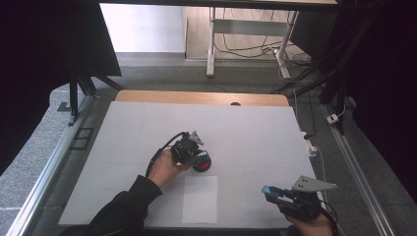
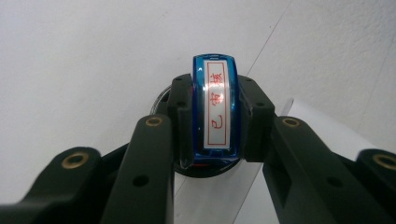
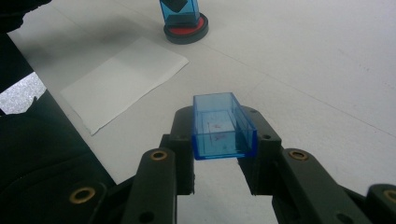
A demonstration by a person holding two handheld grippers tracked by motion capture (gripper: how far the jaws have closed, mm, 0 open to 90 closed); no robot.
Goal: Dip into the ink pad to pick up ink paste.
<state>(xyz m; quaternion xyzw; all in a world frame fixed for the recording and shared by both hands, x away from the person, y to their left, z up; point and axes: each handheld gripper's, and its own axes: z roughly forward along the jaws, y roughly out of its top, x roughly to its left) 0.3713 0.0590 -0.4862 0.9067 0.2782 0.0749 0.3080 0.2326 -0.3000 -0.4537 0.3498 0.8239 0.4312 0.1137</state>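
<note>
Left gripper [image 1: 195, 156] — clenched on blue stamp [image 2: 215, 109], pressed into red ink pad [image 1: 202, 164]; over-inking or a tilted lift may smudge the paper sheet [image 1: 200, 199]. Right gripper [image 1: 273, 193] — grasping blue stamp cap [image 3: 222, 126]; may slip.

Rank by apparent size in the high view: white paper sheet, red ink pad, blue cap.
1. white paper sheet, clearly largest.
2. red ink pad and blue cap: both small and partly hidden by the grippers, too close to rank.

A blue stamp [image 2: 215, 109] with red lettering, red ink pad [image 3: 186, 29], clear blue cap [image 3: 223, 126].
</note>
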